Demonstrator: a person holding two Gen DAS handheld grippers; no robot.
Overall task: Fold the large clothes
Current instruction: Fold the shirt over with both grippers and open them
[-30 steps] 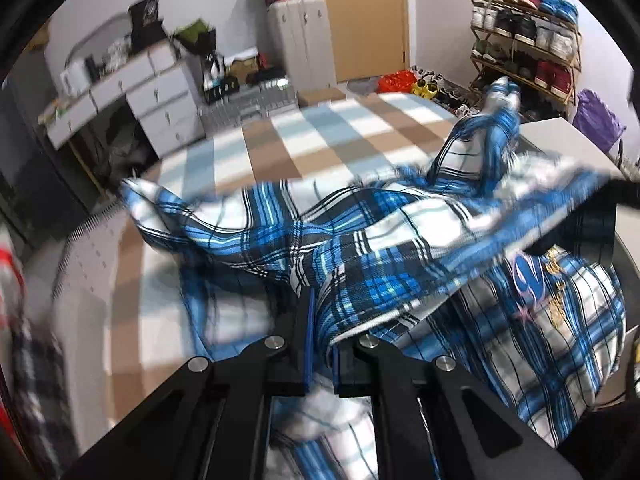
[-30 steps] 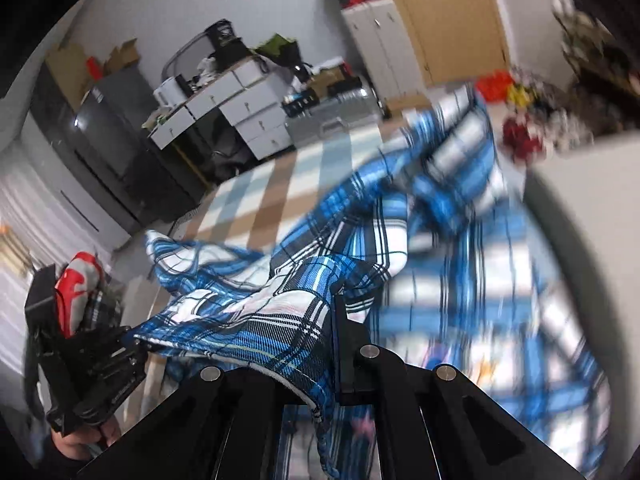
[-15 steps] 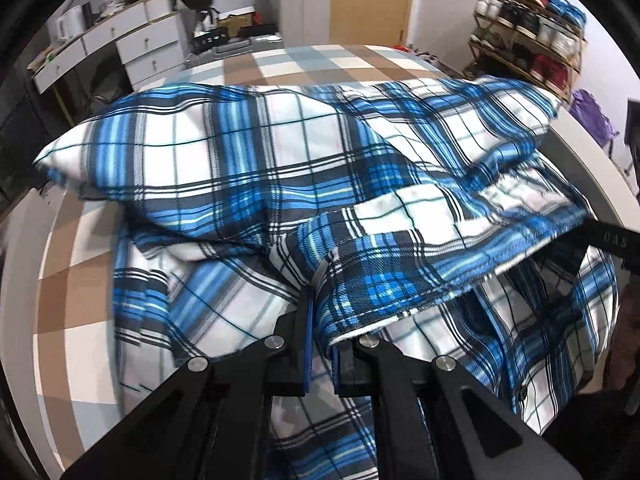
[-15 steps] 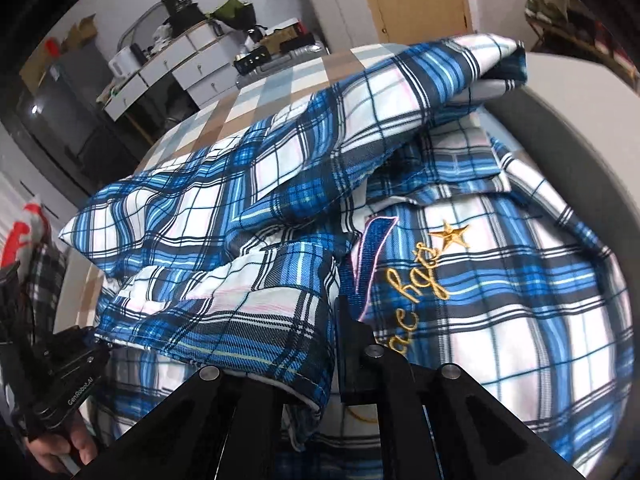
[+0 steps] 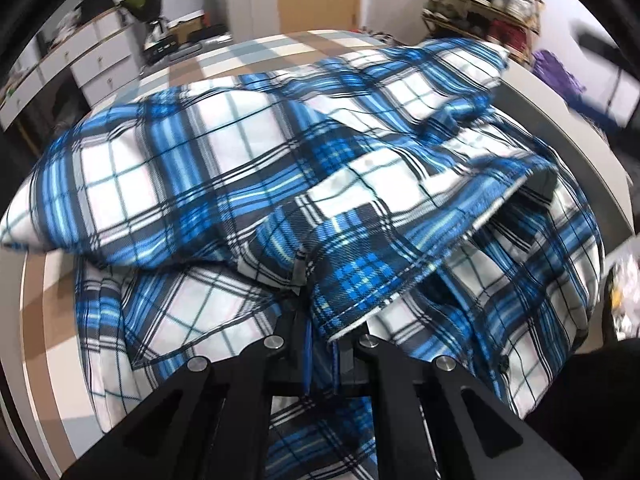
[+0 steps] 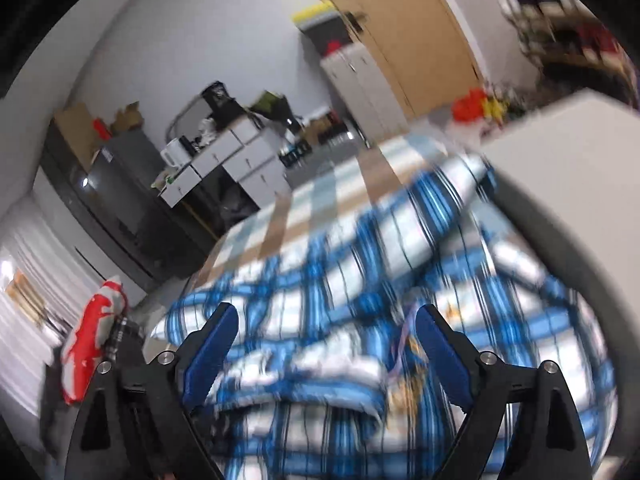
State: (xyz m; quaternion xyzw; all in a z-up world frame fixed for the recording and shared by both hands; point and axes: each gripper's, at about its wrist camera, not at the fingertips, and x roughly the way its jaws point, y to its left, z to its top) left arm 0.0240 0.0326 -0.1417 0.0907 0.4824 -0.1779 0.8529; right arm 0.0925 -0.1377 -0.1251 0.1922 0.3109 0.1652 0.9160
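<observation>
The plaid shirt (image 5: 248, 168) is lying bunched on the checked bed (image 5: 52, 292). The left gripper (image 5: 318, 332) is pinching its hem, while the right gripper (image 6: 324, 344) jaws are opening, nothing between them. I'd be lowering that hem flat and square before letting go.

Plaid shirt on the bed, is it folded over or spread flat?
Folded over: the plaid shirt lies doubled in puffy layers on the checked bed, one edge pinched in the left tongs.
</observation>
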